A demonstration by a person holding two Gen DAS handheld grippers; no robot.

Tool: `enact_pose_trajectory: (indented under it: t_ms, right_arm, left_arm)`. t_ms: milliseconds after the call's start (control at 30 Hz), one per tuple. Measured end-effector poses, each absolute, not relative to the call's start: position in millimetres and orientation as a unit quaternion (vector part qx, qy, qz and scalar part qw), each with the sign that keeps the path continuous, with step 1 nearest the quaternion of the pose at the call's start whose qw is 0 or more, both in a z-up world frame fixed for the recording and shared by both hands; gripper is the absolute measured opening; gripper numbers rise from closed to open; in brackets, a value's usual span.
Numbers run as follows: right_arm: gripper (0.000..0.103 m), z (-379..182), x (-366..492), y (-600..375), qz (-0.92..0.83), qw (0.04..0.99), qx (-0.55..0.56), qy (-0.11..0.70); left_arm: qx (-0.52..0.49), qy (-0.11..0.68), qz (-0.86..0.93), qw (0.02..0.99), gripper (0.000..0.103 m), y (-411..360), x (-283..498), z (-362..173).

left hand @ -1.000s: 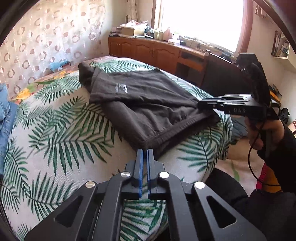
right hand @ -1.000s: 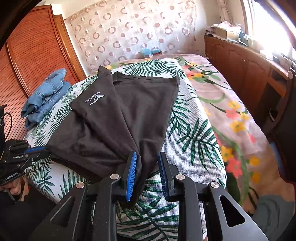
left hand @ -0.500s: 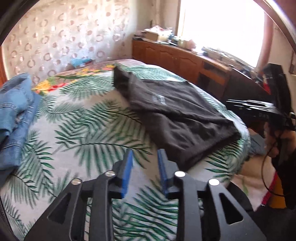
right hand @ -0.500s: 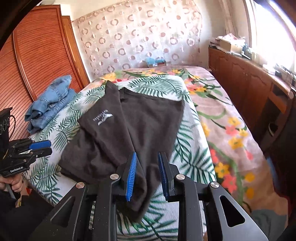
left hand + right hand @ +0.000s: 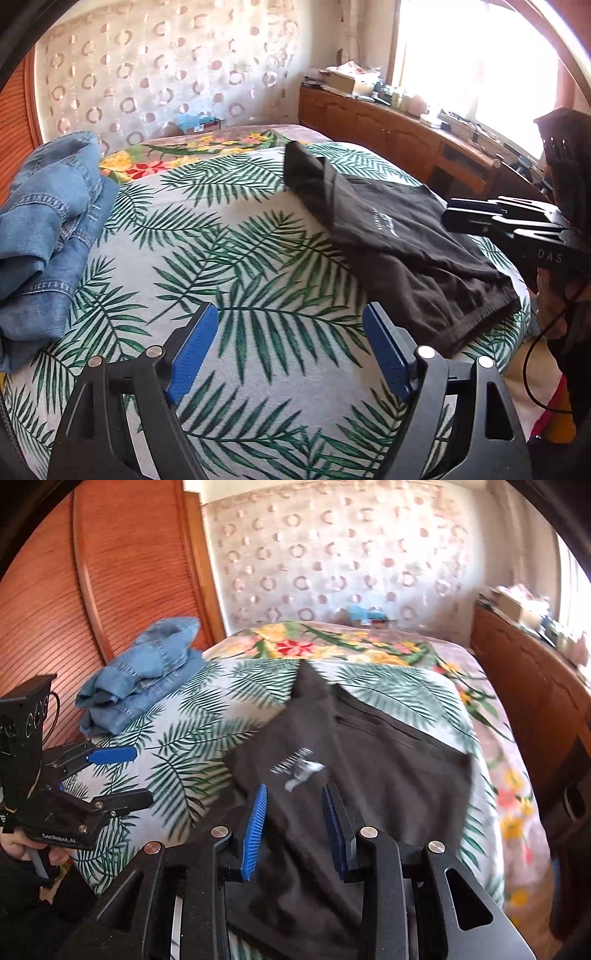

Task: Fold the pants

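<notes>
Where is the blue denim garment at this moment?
In both wrist views the blue denim garment lies crumpled at the left side of the bed, next to the wooden wardrobe, well apart from the dark pants.

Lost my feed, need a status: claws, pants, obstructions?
Left claw open, just widened, nothing between. Right claw opening slightly over black pants, which lie folded on bed. Jeans piled aside, nothing obstructing.

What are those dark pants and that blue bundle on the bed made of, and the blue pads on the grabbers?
Dark pants: likely soft matte knit, cotton or synthetic; they drape limply and carry a pale printed logo. Blue bundle: denim, by its faded blue weave and stitched seams. Blue pads: probably ribbed rubber or plastic; fine ridges show in the right wrist view.
</notes>
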State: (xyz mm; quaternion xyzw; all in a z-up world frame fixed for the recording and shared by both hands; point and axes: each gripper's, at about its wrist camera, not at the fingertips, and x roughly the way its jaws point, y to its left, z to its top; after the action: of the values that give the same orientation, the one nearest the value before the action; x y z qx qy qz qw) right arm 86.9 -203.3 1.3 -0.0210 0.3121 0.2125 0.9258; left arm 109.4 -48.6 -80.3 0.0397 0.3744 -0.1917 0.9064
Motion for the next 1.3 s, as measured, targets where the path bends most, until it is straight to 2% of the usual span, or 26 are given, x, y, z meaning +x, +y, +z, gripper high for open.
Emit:
enact_pose_trajectory:
  t_ms: [333, 767, 867, 900, 1100, 1300]
  right_arm:
    - [0.032, -13, 137, -150, 0.239, 0.907, -0.086, 0.336]
    - [0.032, -29, 159, -108, 0.226, 0.893, -0.169, 0.351]
    - [0.012, -30, 160, -109, 0.220, 0.892, -0.179, 0.351]
    - [0.009, -29, 160, -111, 0.217, 0.894, -0.179, 0.348]
    - [0.006, -6, 147, -134, 0.194, 0.922, -0.140, 0.304]
    - [0.006, 5, 144, -161, 0.169, 0.932, -0.122, 0.296]
  left_arm:
    - [0.030, 0.374, -0.160, 0.913, 0.081, -28, 111, -82]
    - [0.022, 0.375, -0.150, 0.915, 0.081, -15, 109, -83]
    - [0.024, 0.376, -0.150, 0.914, 0.081, -16, 109, -83]
    - [0.024, 0.375, -0.150, 0.914, 0.081, -16, 109, -83]
    - [0.027, 0.374, -0.153, 0.914, 0.081, -19, 108, -81]
    - [0.032, 0.374, -0.159, 0.913, 0.081, -26, 107, -81]
